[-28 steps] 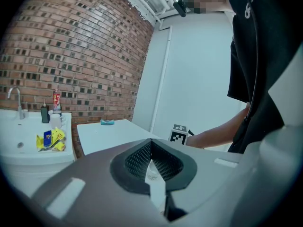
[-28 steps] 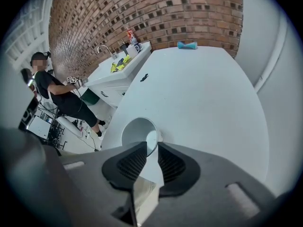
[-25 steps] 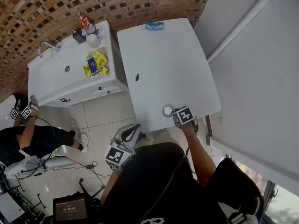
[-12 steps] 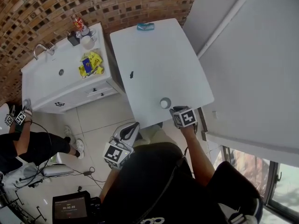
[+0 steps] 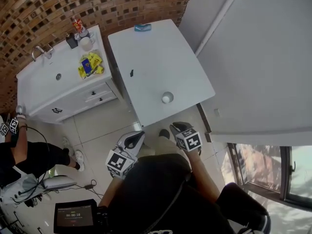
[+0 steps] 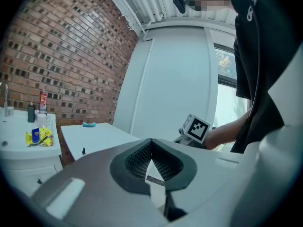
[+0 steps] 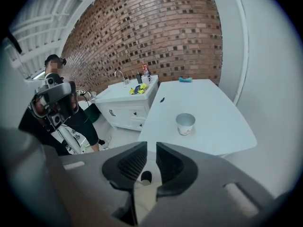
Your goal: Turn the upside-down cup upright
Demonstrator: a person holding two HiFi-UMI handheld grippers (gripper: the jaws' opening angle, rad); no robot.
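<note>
A small silver cup (image 5: 167, 97) stands upright on the white table (image 5: 156, 57), near its front edge, with its open mouth up. It also shows in the right gripper view, the cup (image 7: 185, 124) standing alone on the table (image 7: 208, 108). My right gripper (image 5: 176, 127) hangs off the table's front edge, well short of the cup. Its jaws (image 7: 147, 148) are a narrow gap apart with nothing between them. My left gripper (image 5: 139, 134) is over the floor left of the right one. Its pads (image 6: 151, 143) meet at the tip, empty. The right gripper's marker cube (image 6: 195, 128) shows ahead of it.
A white sink cabinet (image 5: 58, 82) with a tap, bottles and yellow packets (image 5: 89, 66) stands left of the table. A blue object (image 5: 142, 28) lies at the table's far end and a small dark thing (image 5: 131, 73) mid-table. Another person (image 5: 19, 150) stands at left. A white wall runs along the right.
My right gripper has drawn back from beside the cup and off the table edge towards my body. The left gripper shifted slightly. The cup stays upright on the table.
</note>
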